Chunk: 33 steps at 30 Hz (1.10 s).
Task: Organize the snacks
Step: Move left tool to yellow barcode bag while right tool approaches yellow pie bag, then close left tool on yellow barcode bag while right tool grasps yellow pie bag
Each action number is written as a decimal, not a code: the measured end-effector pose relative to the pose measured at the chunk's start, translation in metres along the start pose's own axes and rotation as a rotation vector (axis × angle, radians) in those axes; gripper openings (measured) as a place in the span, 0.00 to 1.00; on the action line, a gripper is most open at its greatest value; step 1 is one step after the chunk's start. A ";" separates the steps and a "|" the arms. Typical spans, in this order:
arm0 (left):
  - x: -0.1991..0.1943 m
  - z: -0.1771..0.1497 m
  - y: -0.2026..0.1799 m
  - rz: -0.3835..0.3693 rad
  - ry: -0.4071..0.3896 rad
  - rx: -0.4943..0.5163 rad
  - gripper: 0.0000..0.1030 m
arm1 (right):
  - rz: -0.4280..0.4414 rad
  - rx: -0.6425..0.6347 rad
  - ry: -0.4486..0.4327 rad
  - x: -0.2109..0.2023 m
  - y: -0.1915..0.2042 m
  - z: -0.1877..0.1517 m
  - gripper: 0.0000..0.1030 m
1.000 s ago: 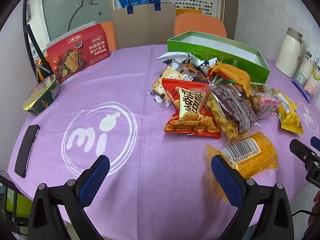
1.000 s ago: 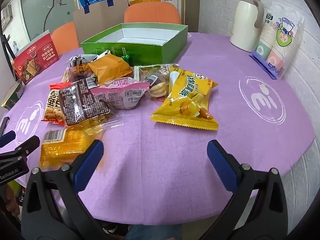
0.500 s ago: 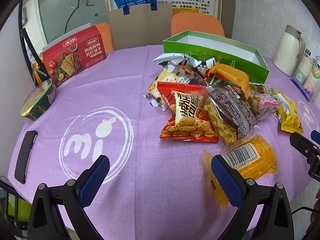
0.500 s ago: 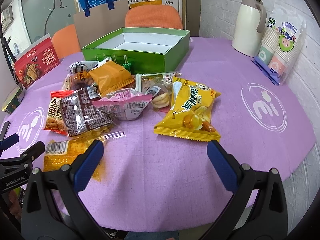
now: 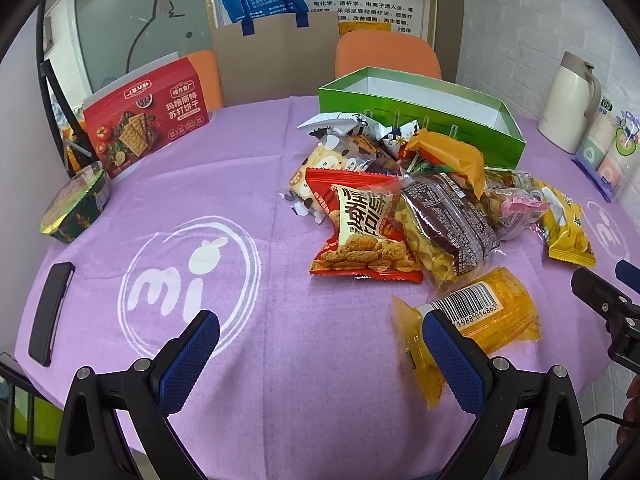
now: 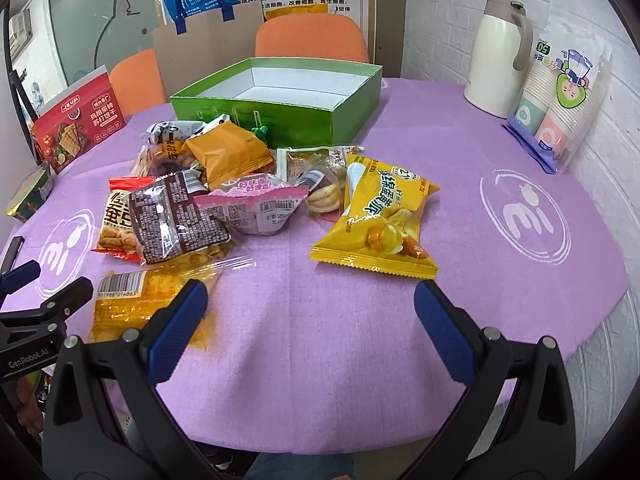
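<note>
Left gripper [image 5: 320, 344] stood wide open over the purple tablecloth [image 5: 280, 360], nothing between its blue pads; right gripper [image 6: 310, 312] equally wide and empty, above bare cloth at the table's near edge. Nearest snack was a clear orange crinkly packet with a barcode label [image 5: 476, 316], lying flat just past the left gripper's right-hand pad. Behind it, a loose overlapping heap: a red glossy bag printed with fried pieces [image 5: 360, 228], a brown-and-clear bag of yellow curls [image 5: 444, 224], a pink-topped clear pouch [image 6: 256, 204], and a yellow foil bag [image 6: 380, 216] a little apart on the right. Farther back sat the open green cardboard box with white lining [image 6: 280, 96], empty as far as could be seen and likely the destination. Beyond, a red cracker carton [image 5: 148, 120] and cream thermos jug [image 6: 500, 56]. Risks, as judged: slick film could slide out of a shallow pinch; a grab into the overlap might drag neighbouring bags along; hard closure could crush contents.
</note>
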<state>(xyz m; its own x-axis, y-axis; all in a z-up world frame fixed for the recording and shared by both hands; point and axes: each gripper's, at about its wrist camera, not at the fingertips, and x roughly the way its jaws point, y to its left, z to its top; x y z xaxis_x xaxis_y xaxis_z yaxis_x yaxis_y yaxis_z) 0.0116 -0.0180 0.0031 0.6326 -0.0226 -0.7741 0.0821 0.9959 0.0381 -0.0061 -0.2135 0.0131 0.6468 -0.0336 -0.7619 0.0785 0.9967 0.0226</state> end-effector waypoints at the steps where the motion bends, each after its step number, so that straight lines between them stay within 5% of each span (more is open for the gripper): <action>1: -0.001 0.000 0.000 -0.001 -0.002 0.001 1.00 | -0.001 0.000 0.000 0.000 0.000 0.000 1.00; 6: -0.002 0.000 0.000 -0.029 -0.002 0.005 1.00 | 0.000 -0.005 -0.004 -0.001 0.000 -0.001 1.00; 15: -0.004 -0.001 -0.020 -0.212 0.001 0.089 1.00 | -0.045 0.057 -0.066 0.015 -0.042 0.013 1.00; 21: 0.000 0.007 -0.048 -0.312 0.017 0.171 0.93 | 0.007 0.092 -0.006 0.045 -0.051 0.030 1.00; 24: 0.013 0.009 -0.058 -0.300 0.066 0.206 0.73 | -0.001 0.115 0.025 0.060 -0.055 0.036 1.00; 33: 0.018 0.009 -0.066 -0.400 0.102 0.305 0.76 | 0.017 0.141 0.011 0.069 -0.066 0.041 1.00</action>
<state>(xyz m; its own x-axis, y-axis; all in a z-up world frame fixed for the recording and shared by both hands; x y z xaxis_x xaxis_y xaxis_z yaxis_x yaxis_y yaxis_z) 0.0245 -0.0848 -0.0076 0.4285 -0.3730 -0.8230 0.5328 0.8399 -0.1032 0.0644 -0.2849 -0.0146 0.6404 -0.0154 -0.7679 0.1742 0.9766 0.1257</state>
